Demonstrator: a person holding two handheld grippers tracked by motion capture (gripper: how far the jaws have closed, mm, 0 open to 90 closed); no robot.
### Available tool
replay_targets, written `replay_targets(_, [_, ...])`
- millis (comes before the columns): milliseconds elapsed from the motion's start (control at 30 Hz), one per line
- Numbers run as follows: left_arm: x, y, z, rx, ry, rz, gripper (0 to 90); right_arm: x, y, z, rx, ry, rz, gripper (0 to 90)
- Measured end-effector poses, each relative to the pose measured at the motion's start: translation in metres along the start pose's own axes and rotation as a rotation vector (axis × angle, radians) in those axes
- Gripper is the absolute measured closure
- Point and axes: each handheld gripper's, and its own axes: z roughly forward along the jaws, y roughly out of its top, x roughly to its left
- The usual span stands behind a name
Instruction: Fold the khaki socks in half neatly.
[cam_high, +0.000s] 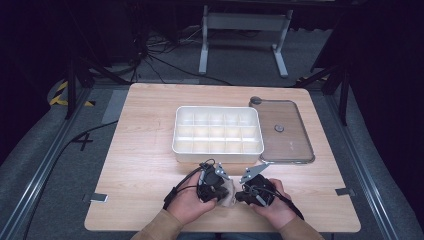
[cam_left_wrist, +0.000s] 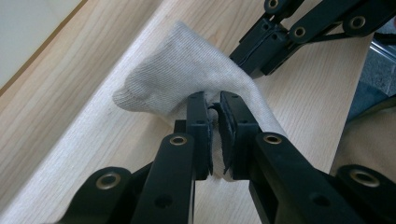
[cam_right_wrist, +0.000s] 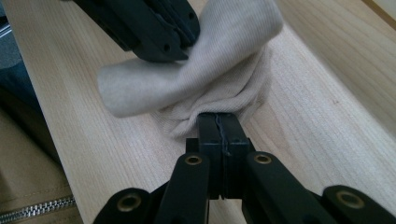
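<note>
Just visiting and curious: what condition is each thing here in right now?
Sock: bunched on the table, pinched from two sides.
Left hand-held gripper: shut on sock.
Right hand-held gripper: shut on sock.
Divided white box: open, compartments empty.
Clear lid: off, lying flat beside box.

A lab: dark curtains, floor cables (cam_high: 165, 65) (hazard tape (cam_high: 59, 93) too) around a wooden test table (cam_high: 150, 165).
</note>
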Motion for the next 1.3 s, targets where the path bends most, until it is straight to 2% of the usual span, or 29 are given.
replay_targets(233, [-0.004,0.002,0.009,-0.003,-0.002,0.013,83.1,-0.001,-0.001,0.001,0.009,0.003,0.007,90.0])
replay_targets(400, [-0.004,0.002,0.01,-0.008,-0.003,-0.002,83.5,-0.005,-0.002,-0.004,0.003,0.016,0.025,90.0])
replay_targets(533, [-0.005,0.002,0.01,-0.005,-0.004,-0.008,83.7,-0.01,-0.002,-0.021,-0.075,-0.004,0.044,90.0])
replay_targets(600, [-0.005,0.002,0.01,-0.004,-0.004,-0.009,83.7,-0.009,0.001,-0.027,-0.123,-0.01,0.039,90.0])
replay_targets(700, [-0.005,0.002,0.01,-0.006,-0.005,-0.008,83.7,-0.005,0.006,-0.03,-0.175,-0.001,0.024,90.0])
replay_targets(767, [-0.005,0.002,0.01,-0.011,-0.004,-0.009,83.7,-0.001,0.01,-0.027,-0.189,0.0,0.01,90.0])
replay_targets(867, [-0.006,0.001,0.01,-0.012,0.001,-0.006,83.8,0.0,0.015,-0.022,-0.185,-0.026,0.0,90.0])
replay_targets(1000, [-0.008,0.001,0.008,-0.017,0.011,0.016,85.5,-0.002,0.016,-0.015,-0.17,-0.027,0.009,90.0])
replay_targets(1067, [-0.009,0.0,0.006,-0.021,0.007,0.028,86.7,-0.004,0.016,-0.012,-0.159,-0.037,0.017,90.0])
replay_targets(1200, [-0.014,-0.002,0.002,-0.024,-0.018,0.015,87.2,-0.006,0.015,-0.01,-0.154,-0.032,0.022,90.0])
replay_targets(1233, [-0.017,-0.003,-0.001,-0.003,-0.033,0.026,86.5,-0.006,0.014,-0.01,-0.153,-0.034,0.021,90.0])
replay_targets(1300, [-0.02,-0.004,-0.001,0.008,-0.031,0.039,85.4,-0.007,0.013,-0.01,-0.151,-0.033,0.024,90.0])
